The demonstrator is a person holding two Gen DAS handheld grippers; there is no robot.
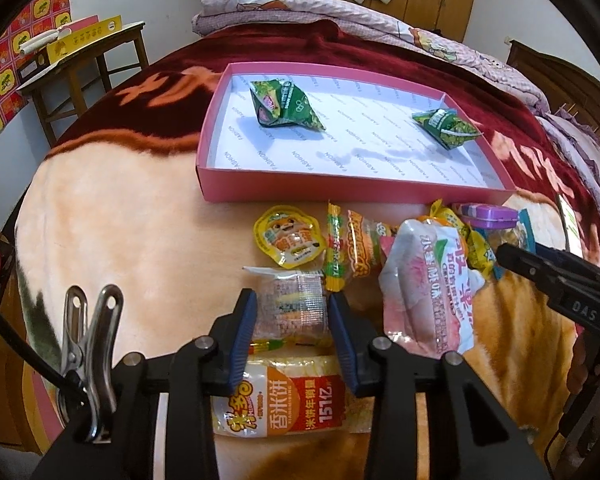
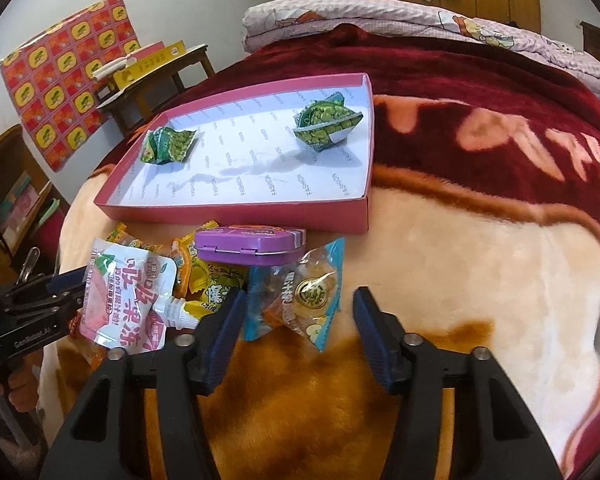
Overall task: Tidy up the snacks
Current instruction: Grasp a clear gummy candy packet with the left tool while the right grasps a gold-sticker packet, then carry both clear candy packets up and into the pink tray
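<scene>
spread across a bed, a plush blanket (image 1: 120,208) in cream, orange and dark red is serving as the work surface, with the pink box (image 1: 220,120) lying open on it as the landmark. left of the box a wooden stool (image 1: 100,52) is standing by the wall. inside the box two green snack packets (image 1: 284,106) are lying well apart, one towards each end. just in front of the box's near wall the loose snacks are sitting in a heap: a yellow jelly cup (image 1: 288,240), a pink jelly pouch (image 1: 424,284), a purple tin (image 2: 250,246) and a blue-edged candy bag (image 2: 300,292). nearer than the heap, the left gripper (image 1: 292,312) is pressing its blue pads against both sides of a clear wrapped snack (image 1: 294,304), above a rice cracker pack (image 1: 284,400). to the right, the right gripper (image 2: 300,324) is standing partly open, its left pad touching the candy bag's edge and its right pad clear of it.
</scene>
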